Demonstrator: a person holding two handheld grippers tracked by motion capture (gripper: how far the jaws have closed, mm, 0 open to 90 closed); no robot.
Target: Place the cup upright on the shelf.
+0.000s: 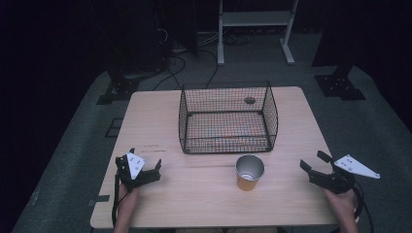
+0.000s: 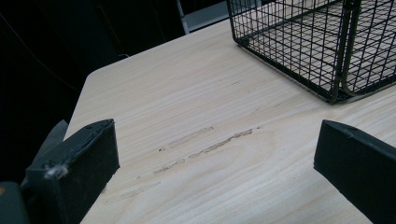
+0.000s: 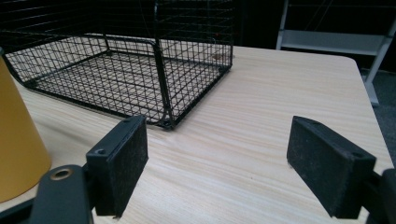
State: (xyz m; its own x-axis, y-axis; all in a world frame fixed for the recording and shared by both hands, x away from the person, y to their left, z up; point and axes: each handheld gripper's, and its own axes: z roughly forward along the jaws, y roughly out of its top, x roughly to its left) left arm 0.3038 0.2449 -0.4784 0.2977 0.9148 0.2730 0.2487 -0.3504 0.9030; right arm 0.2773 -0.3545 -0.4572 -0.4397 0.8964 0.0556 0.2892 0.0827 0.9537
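An orange paper cup [image 1: 249,172] with a silvery inside stands upright on the wooden table [image 1: 194,204], just in front of a black wire basket [image 1: 228,118]. My left gripper [image 1: 138,167] rests low near the table's front left, jaws apart, with nothing between them. My right gripper [image 1: 313,160] sits at the front right, to the right of the cup, also open and holding nothing. In the right gripper view the cup [image 3: 16,140] is at the far left, outside the gripper [image 3: 217,140], and the basket [image 3: 121,70] lies ahead. The left gripper view has the open gripper [image 2: 217,140] over bare wood, with the basket [image 2: 317,42] at the upper right.
The basket holds nothing that I can make out. A small dark round spot [image 1: 249,100] lies on the table behind it. Beyond the table stand a white metal frame [image 1: 255,19], black stands and cables on the grey floor.
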